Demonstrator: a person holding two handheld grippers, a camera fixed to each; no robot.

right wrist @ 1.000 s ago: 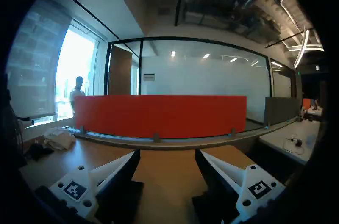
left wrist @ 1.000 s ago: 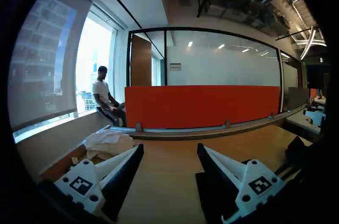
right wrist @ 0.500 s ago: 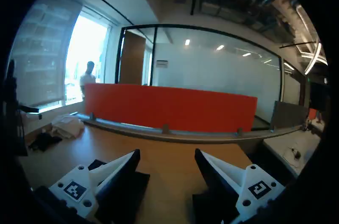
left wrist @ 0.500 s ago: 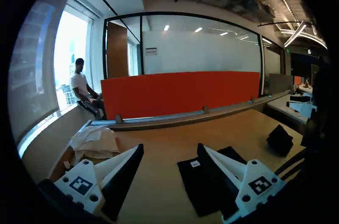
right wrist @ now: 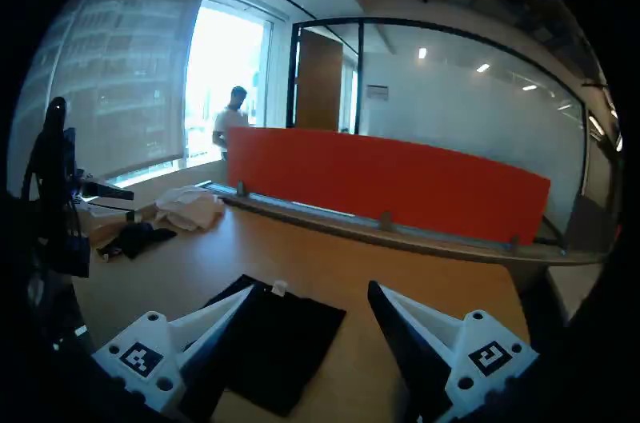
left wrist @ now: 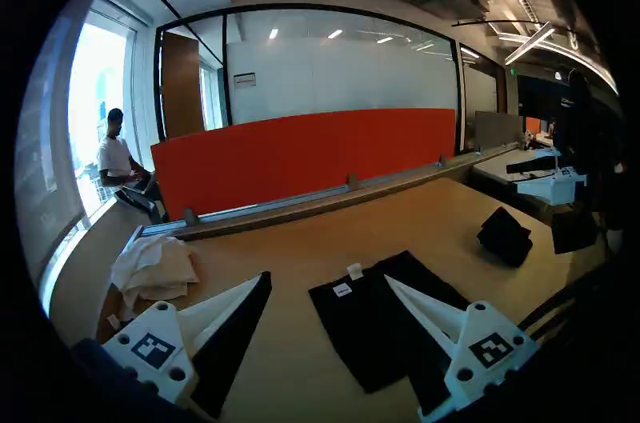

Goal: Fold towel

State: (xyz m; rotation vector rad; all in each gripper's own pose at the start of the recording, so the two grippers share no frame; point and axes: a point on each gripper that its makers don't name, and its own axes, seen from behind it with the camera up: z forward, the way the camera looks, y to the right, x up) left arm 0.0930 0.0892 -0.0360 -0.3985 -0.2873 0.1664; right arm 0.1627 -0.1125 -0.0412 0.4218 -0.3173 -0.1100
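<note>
Item: black rectangular cloth towel [left wrist: 364, 335], flat on the wooden table [left wrist: 304, 239] just ahead, rightward of my left tongs [left wrist: 326, 277], leftward of my right tongs [right wrist: 310, 286], both gaping wide, empty.

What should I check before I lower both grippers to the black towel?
1. Left gripper open and empty: ok.
2. Right gripper open and empty: ok.
3. Black towel lies flat on the table: ok.
4. Nothing lying on the towel: ok.
5. White cloth and crumpled black cloth lie apart from the towel: ok.
6. Towel's near corners, partly behind the fingers: cannot tell.
</note>
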